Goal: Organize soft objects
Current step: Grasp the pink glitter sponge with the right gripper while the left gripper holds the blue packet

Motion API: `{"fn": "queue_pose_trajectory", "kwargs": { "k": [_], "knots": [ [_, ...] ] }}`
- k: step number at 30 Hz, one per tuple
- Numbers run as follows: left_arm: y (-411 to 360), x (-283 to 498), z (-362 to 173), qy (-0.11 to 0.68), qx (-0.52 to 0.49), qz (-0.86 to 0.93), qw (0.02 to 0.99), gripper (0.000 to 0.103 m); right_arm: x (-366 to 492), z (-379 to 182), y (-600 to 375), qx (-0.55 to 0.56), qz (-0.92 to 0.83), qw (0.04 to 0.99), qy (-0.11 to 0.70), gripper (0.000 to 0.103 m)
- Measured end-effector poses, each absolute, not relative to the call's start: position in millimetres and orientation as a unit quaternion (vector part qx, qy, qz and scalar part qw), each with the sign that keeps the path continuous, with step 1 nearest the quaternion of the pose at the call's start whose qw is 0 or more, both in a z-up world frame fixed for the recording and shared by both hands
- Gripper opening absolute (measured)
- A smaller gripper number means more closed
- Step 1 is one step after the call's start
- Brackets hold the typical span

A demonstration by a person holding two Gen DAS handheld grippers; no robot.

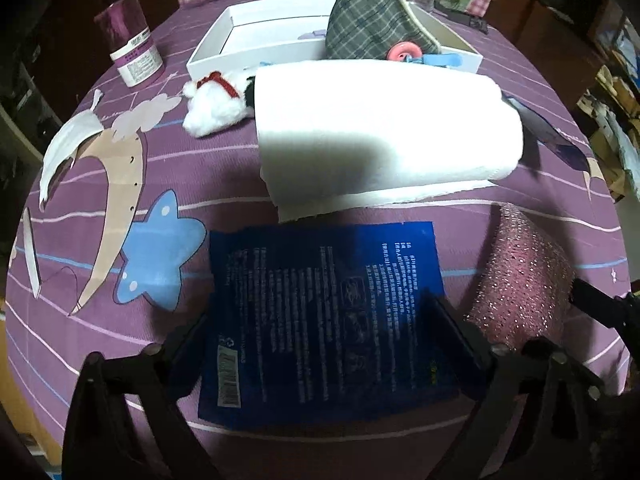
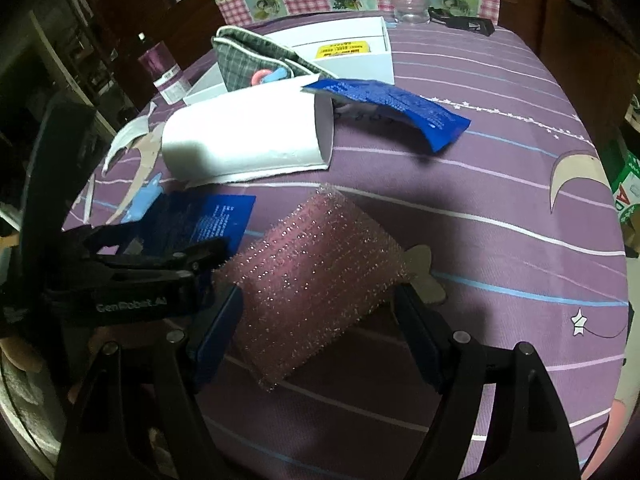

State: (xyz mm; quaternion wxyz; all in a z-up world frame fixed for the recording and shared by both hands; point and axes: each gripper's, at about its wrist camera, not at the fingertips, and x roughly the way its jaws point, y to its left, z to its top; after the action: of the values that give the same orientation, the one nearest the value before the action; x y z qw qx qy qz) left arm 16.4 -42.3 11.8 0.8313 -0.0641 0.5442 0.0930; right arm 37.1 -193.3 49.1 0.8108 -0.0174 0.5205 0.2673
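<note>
My left gripper is open, its fingers on either side of a flat blue packet lying on the purple cloth. My right gripper is open around a pink glittery sponge, which also shows at the right of the left wrist view. A white paper towel roll lies on its side behind them. A white fluffy toy with a red ribbon lies to its left. A grey plaid pouch rests in the white box.
A second blue packet lies right of the roll. A purple canister stands at the far left. A clear glass and a black clip sit at the table's far edge. The left gripper's body is close to the sponge.
</note>
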Motion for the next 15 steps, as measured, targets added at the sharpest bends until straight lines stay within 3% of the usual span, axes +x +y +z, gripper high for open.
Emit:
{"fn": "queue_pose_trajectory", "kwargs": {
  "k": [3, 7, 10, 11, 12, 15],
  "knots": [
    [-34.8, 15.7, 14.5, 0.539, -0.062, 0.09, 0.835, 0.076, 37.6, 47.7, -193.9, -0.016, 0.266, 0.81, 0.522, 0.078],
    [-27.2, 12.0, 18.8, 0.535, -0.066, 0.079, 0.838, 0.063, 37.1, 48.5, -195.1, -0.013, 0.266, 0.812, 0.519, 0.078],
    [-18.1, 16.3, 20.5, 0.527, -0.082, 0.069, 0.843, 0.046, 35.6, 51.8, -194.3, -0.012, 0.272, 0.815, 0.511, 0.078],
    [-14.7, 14.0, 21.8, 0.523, -0.087, 0.071, 0.845, 0.032, 35.0, 53.3, -194.0, -0.011, 0.276, 0.816, 0.507, 0.078],
    [-10.0, 10.5, 24.0, 0.514, -0.086, 0.087, 0.849, 0.009, 33.4, 55.5, -193.4, -0.011, 0.282, 0.818, 0.501, 0.078],
    [8.4, 9.5, 20.8, 0.503, -0.113, 0.06, 0.855, 0.009, 29.8, 58.7, -189.9, -0.015, 0.297, 0.819, 0.491, 0.078]
  ]
}}
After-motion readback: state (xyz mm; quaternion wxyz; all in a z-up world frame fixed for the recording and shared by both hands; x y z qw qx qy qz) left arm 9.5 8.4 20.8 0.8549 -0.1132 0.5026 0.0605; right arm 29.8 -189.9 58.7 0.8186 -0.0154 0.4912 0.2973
